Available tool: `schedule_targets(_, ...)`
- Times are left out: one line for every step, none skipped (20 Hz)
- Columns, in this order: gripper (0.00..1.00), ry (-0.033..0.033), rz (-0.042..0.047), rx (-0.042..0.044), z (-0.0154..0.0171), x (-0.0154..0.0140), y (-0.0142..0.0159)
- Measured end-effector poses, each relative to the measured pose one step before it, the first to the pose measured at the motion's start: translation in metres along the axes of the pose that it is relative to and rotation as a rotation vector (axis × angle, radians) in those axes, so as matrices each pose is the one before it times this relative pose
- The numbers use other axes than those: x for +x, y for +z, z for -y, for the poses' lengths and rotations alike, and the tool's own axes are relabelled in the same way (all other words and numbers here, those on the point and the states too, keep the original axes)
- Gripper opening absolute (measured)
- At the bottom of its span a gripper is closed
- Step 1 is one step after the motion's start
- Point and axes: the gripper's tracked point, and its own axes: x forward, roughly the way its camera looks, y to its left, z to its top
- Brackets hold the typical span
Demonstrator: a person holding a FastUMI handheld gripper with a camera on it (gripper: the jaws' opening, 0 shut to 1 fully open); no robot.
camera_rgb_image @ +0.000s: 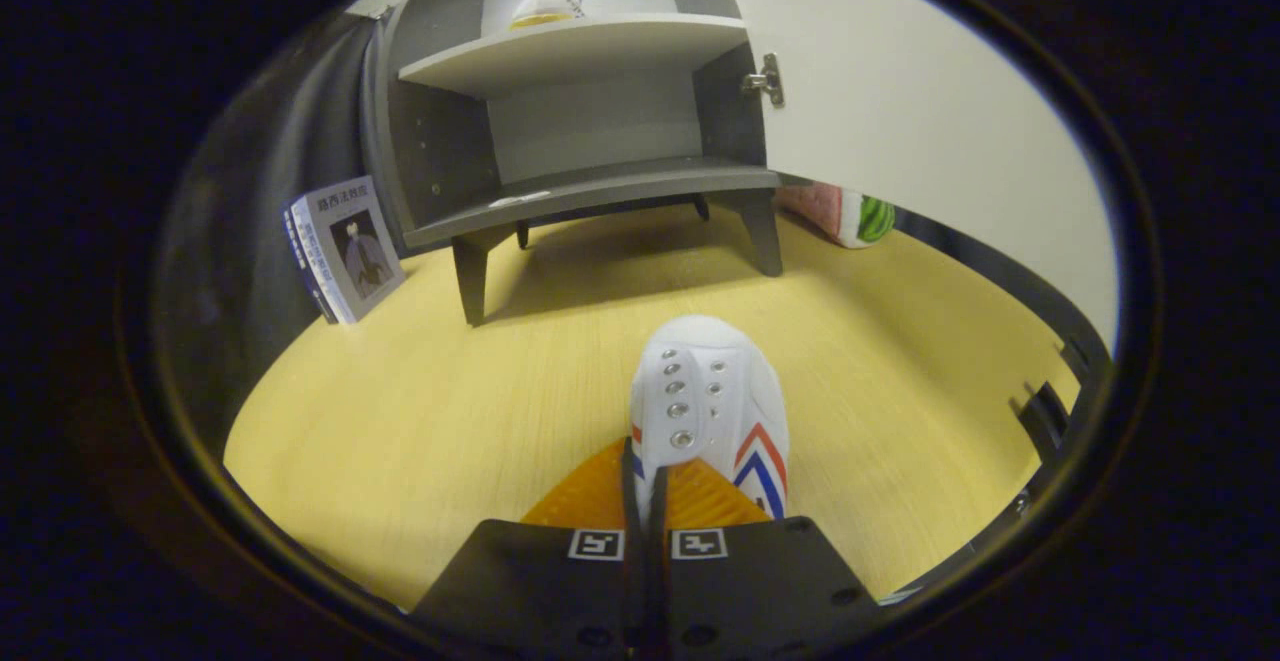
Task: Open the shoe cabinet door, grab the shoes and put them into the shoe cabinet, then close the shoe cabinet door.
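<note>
Tongs (645,486): fingers nearly together, pinching the heel rim of a white shoe (715,401). Shoe: long axis runs straight ahead, toe toward the shoe cabinet (590,91). Cabinet: at the bench's (420,421) far edge, door (900,101) swung open; second shoe (543,7) on upper shelf, lower shelf (600,191) bare. Open bench between toe and cabinet. Book (345,246) beside cabinet.
</note>
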Motion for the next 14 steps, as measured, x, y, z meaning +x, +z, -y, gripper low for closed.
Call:
schedule_targets(0.03,0.00033,0.00557,-0.01047,-0.00044,-0.00169,0.00329)
schedule_targets(0.03,-0.00268,0.00336,-0.01394,0.00129,-0.00262,0.00258)
schedule_targets(0.03,0.01306,0.00425,-0.00495,-0.00112,-0.00349,0.00442)
schedule_targets(0.03,0.0096,0.00595,-0.00054,-0.00075,-0.0033,0.00498)
schedule_targets(0.03,0.00794,0.00138,0.00199,0.00041,-0.00327,0.00351)
schedule_targets(0.03,0.00503,-0.00221,0.00512,0.00008,-0.00415,0.00421)
schedule_targets(0.03,0.00422,-0.00246,0.00494,0.00071,-0.00499,0.00597)
schedule_targets(0.03,-0.00197,0.00657,0.00541,0.00014,-0.00514,0.00878)
schedule_targets(0.03,-0.00518,0.00962,0.00134,-0.00014,-0.00655,0.01217)
schedule_targets(0.03,-0.00408,0.00816,-0.00314,-0.00084,-0.00654,0.01217)
schedule_targets(0.03,-0.00694,0.00997,-0.00777,-0.00154,-0.00737,0.01554)
schedule_targets(0.03,-0.00598,0.00627,-0.01039,-0.00185,-0.00707,0.01514)
schedule_targets(0.03,-0.00614,0.01406,-0.0099,-0.00287,-0.0071,0.01849)
schedule_targets(0.03,-0.00591,0.02014,-0.01082,-0.0035,-0.00845,0.02149)
